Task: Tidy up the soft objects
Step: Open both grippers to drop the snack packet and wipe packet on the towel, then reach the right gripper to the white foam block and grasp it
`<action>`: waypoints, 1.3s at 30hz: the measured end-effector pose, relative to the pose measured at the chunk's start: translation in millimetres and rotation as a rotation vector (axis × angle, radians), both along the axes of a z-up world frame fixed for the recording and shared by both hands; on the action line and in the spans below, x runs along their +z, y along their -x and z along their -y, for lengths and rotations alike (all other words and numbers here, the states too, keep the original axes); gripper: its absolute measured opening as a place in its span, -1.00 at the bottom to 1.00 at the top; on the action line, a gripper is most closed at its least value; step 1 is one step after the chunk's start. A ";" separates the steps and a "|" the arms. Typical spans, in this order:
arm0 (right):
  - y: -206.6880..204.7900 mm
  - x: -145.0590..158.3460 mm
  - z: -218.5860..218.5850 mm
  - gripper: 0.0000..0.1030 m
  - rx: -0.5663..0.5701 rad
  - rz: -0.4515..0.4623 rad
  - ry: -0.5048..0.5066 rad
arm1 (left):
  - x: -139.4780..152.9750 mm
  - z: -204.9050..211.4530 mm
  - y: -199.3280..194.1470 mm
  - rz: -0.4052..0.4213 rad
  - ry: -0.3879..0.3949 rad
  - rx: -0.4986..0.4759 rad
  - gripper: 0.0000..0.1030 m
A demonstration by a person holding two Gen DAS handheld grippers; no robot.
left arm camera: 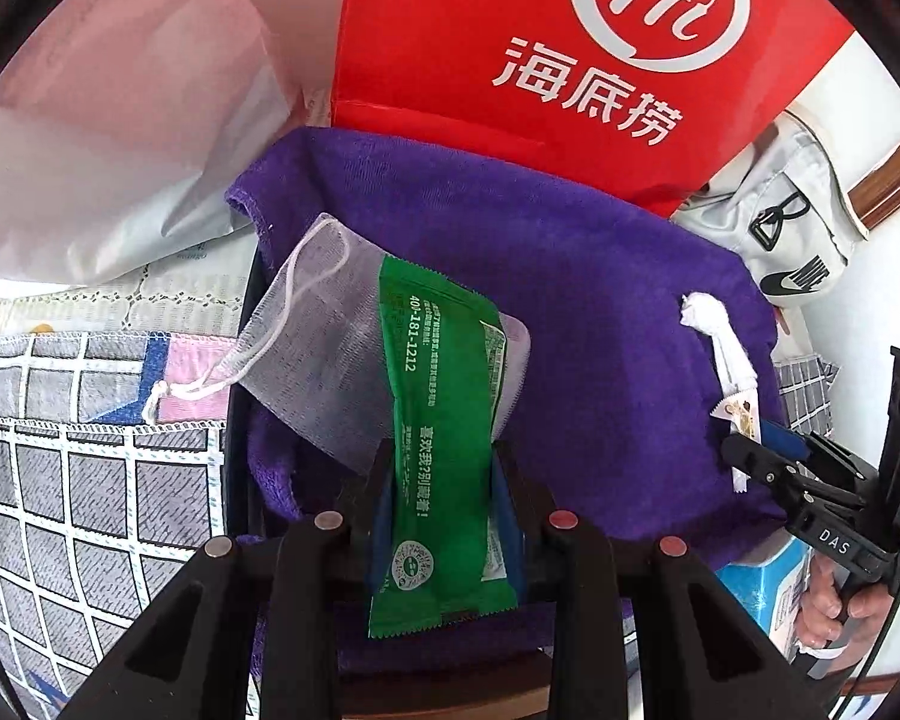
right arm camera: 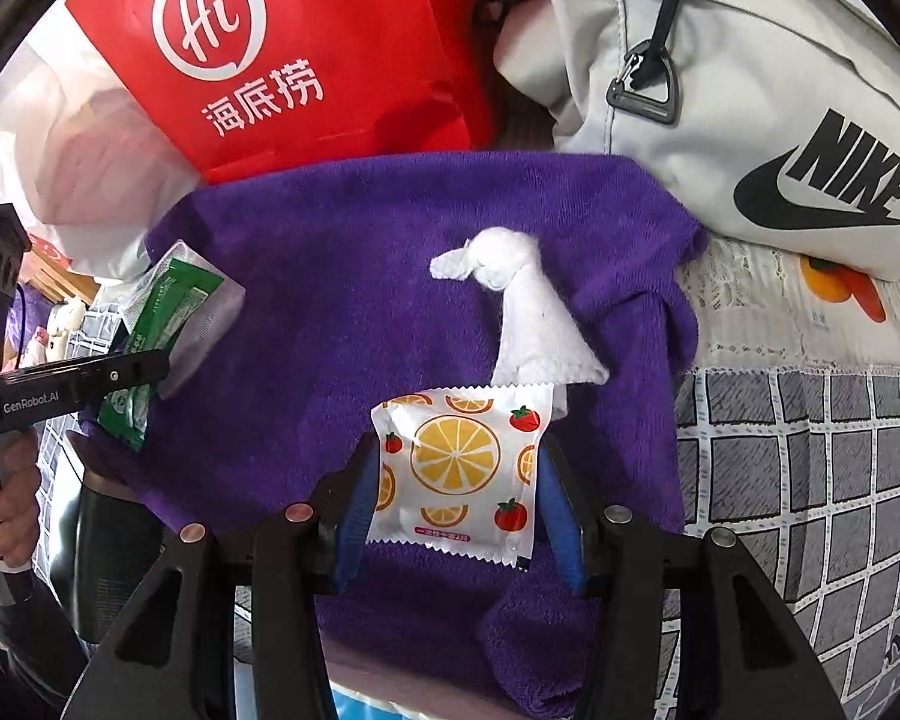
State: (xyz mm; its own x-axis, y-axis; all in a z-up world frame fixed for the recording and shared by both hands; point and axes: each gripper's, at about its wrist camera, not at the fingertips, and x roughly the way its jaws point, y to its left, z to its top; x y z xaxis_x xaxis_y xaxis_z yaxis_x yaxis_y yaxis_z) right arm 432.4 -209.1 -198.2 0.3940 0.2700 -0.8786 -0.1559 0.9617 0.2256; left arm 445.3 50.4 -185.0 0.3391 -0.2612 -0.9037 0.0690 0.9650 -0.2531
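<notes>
My left gripper (left arm camera: pixel 441 480) is shut on a green packet (left arm camera: pixel 444 450) that sits with a white mesh drawstring pouch (left arm camera: pixel 330 336), held above a purple towel (left arm camera: pixel 570 300). My right gripper (right arm camera: pixel 453 480) is shut on a white packet printed with oranges and strawberries (right arm camera: pixel 459 468), over the same purple towel (right arm camera: pixel 342 276). A knotted white cloth (right arm camera: pixel 528 312) lies on the towel just beyond that packet. The left gripper with the green packet (right arm camera: pixel 150 324) shows at the left of the right wrist view. The right gripper (left arm camera: pixel 768 462) shows at the right edge of the left wrist view.
A red paper bag (left arm camera: pixel 540 60) stands behind the towel, with a white plastic bag (left arm camera: pixel 120 120) to its left. A grey Nike bag (right arm camera: pixel 750 120) lies at the back right. A grey checked cloth (right arm camera: pixel 810 480) covers the surface around the towel.
</notes>
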 end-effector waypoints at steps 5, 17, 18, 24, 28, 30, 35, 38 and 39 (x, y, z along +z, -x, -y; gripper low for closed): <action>0.3 1.1 -3.9 0.09 0.028 -0.007 0.020 | -2.5 7.0 -2.1 -0.010 0.014 -0.013 -0.41; 18.3 38.1 -11.9 0.42 0.021 0.078 0.067 | 25.1 12.7 9.3 0.039 -0.045 -0.009 0.02; 24.3 45.8 -13.4 0.42 0.015 0.100 0.064 | 31.9 13.3 13.4 0.057 -0.055 -0.005 0.02; 70.0 77.7 -25.1 0.42 0.008 0.204 0.047 | 62.7 8.7 55.5 0.125 -0.062 -0.026 0.02; 104.0 86.1 -36.0 0.42 0.027 0.232 -0.011 | 79.4 -1.4 90.8 0.173 -0.054 -0.030 0.02; 123.9 86.8 -42.7 0.42 0.047 0.231 -0.032 | 83.6 -7.0 106.0 0.187 -0.046 -0.025 0.02; 168.3 76.3 -69.4 0.35 0.110 0.236 0.023 | 82.4 -23.6 150.8 0.201 -0.040 0.013 0.02; 189.6 64.4 -83.4 0.33 0.154 0.223 0.040 | 74.7 -32.5 176.0 0.186 -0.025 0.023 0.02; 193.2 60.7 -86.5 0.32 0.165 0.220 0.045 | 71.6 -35.6 184.6 0.181 -0.020 0.026 0.02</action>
State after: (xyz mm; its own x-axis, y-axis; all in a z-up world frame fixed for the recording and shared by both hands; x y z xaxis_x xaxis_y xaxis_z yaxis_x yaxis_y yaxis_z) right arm 239.1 -122.6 -137.4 0.5309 0.3086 -0.7893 -0.3517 0.9276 0.1261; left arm 260.7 86.0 -113.4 0.5030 -0.2333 -0.8322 0.0869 0.9716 -0.2199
